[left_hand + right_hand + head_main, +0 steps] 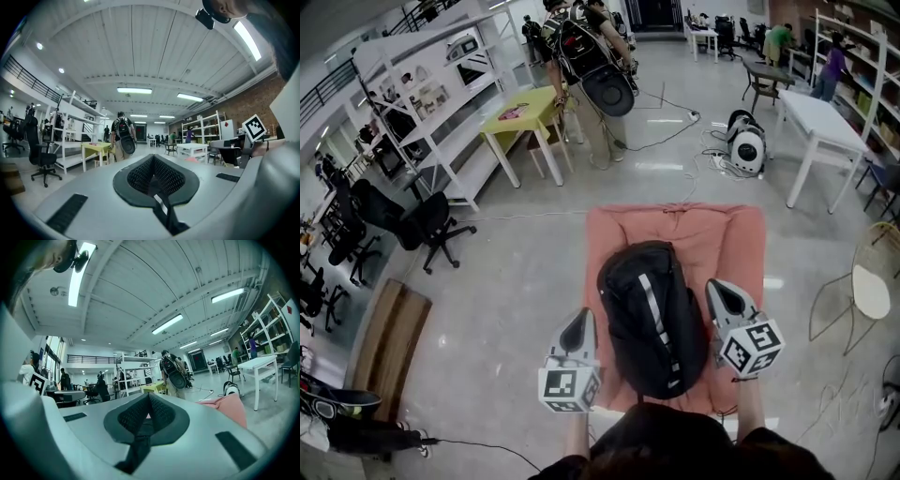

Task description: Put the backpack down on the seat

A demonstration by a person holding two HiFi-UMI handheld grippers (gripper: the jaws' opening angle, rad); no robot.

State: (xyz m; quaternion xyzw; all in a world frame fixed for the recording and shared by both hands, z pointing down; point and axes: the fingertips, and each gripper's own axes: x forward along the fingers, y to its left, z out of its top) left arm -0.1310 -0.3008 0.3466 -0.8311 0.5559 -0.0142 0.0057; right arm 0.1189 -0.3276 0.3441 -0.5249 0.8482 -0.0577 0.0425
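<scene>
The pink seat (741,234) filled the frame's centre, with bare margin at its top and right. The black backpack (652,314) lay lengthwise on it, close to the lower edge; settling it higher looked safer. The left gripper (579,323) and right gripper (719,292) flanked it, fingers together and empty, with open floor (506,281) on both sides.

The right gripper (149,401) has its jaws pressed together, with nothing between them. Just right of the jaws lies the pink seat (230,409). Straight beyond them, well apart, stands a person (172,372).
</scene>
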